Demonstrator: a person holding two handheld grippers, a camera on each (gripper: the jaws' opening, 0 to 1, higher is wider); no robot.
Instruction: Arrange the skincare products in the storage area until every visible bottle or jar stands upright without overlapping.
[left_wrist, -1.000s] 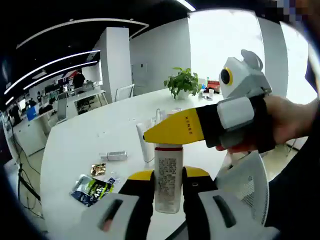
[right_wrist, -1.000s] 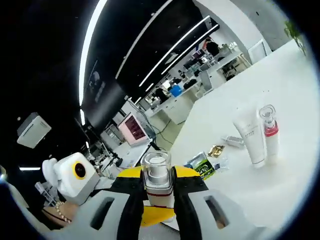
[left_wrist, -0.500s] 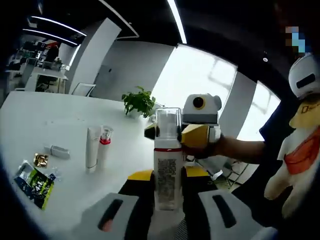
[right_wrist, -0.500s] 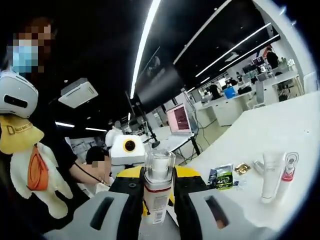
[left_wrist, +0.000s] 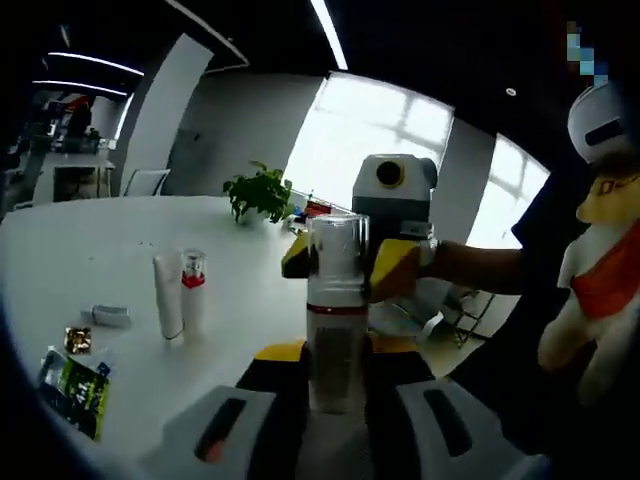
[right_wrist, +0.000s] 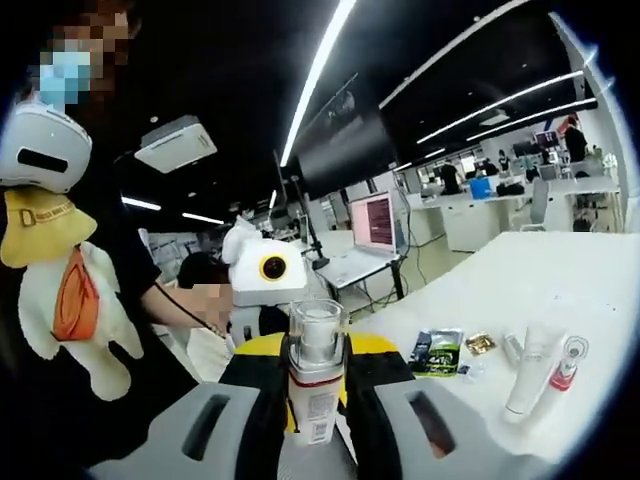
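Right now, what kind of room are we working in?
Most likely an open-plan office. The products stand on a large white table, a potted plant sits near bright windows, and the right gripper view shows rows of desks, a lit monitor and long ceiling light strips.

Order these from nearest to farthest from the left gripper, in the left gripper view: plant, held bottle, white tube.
1. Held bottle: between the left gripper's jaws, at the view's centre.
2. White tube: standing on the table, to the left.
3. Plant: at the table's far edge, by the window.
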